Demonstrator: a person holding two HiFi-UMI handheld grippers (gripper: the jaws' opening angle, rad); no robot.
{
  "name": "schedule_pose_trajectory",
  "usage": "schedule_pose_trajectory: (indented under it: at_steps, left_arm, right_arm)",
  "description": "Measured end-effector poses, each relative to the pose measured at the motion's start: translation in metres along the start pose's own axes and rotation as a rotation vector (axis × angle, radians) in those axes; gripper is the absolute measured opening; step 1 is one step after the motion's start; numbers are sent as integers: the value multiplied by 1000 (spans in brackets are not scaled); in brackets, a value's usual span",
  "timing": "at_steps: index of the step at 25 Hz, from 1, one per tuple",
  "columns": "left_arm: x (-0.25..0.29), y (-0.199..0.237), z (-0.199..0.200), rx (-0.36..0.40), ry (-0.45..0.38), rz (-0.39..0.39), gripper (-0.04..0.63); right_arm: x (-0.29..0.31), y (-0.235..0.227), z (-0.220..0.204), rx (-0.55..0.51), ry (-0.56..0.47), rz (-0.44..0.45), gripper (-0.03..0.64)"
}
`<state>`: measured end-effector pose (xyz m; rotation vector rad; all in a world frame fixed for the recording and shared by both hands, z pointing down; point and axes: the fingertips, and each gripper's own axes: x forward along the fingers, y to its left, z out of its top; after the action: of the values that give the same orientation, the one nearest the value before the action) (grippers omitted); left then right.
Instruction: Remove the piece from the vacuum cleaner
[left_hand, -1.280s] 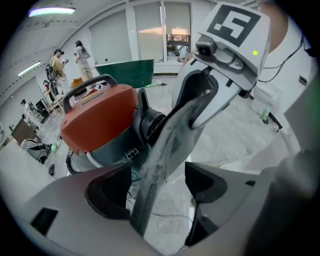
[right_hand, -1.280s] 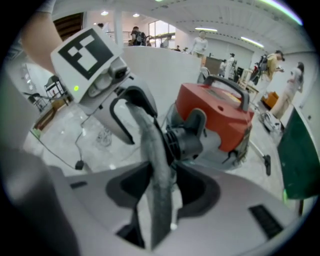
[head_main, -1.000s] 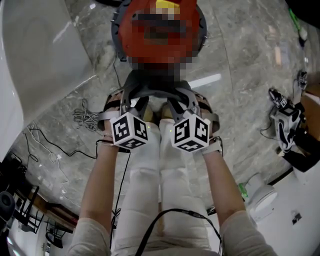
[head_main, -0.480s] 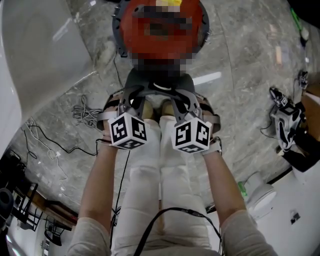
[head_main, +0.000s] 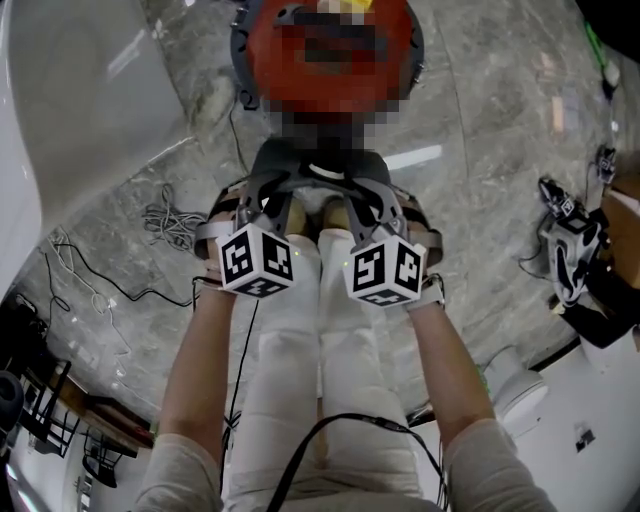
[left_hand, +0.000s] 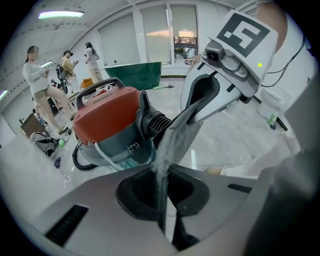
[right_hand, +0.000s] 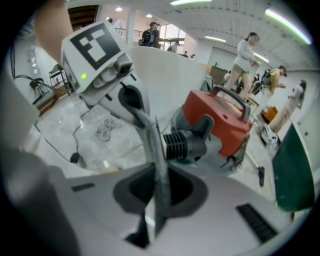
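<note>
Left gripper (head_main: 265, 200), right gripper (head_main: 380, 205) just closed on thin grey piece (left_hand: 170, 145).

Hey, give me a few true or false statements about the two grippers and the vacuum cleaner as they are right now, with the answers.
1. The vacuum cleaner has a red top. True.
2. The left gripper is open and empty. False: it is shut on the grey piece.
3. The right gripper grips that same grey piece. True; its jaws have just been closing onto it.
4. The vacuum cleaner stands on a table. False: it stands on the marble floor.
5. A tangled cable lies on the floor. True.
</note>
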<state>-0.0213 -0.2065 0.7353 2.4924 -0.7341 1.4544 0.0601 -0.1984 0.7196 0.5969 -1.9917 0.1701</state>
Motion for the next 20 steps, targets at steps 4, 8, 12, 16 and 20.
schedule_pose_trajectory:
  at_steps: [4, 8, 12, 16, 20]
  left_arm:
    - [-2, -1, 0, -22, -3, 4, 33]
    - [-3, -2, -3, -41, 0, 4, 33]
    - [-5, -2, -2, -59, 2, 11, 32]
    - [-7, -1, -2, -78, -2, 17, 32]
    - [-8, 0, -1, -88, -4, 22, 32]
  right_arm:
    - [-2, 2, 1, 17, -2, 3, 40]
    - [-4, 6, 1, 26, 0, 2, 38]
    - [-4, 6, 2, 49, -3, 2, 38]
    - [-5, 6, 4, 44, -10, 3, 37]
    - [-7, 5, 4, 55, -15, -3, 35]
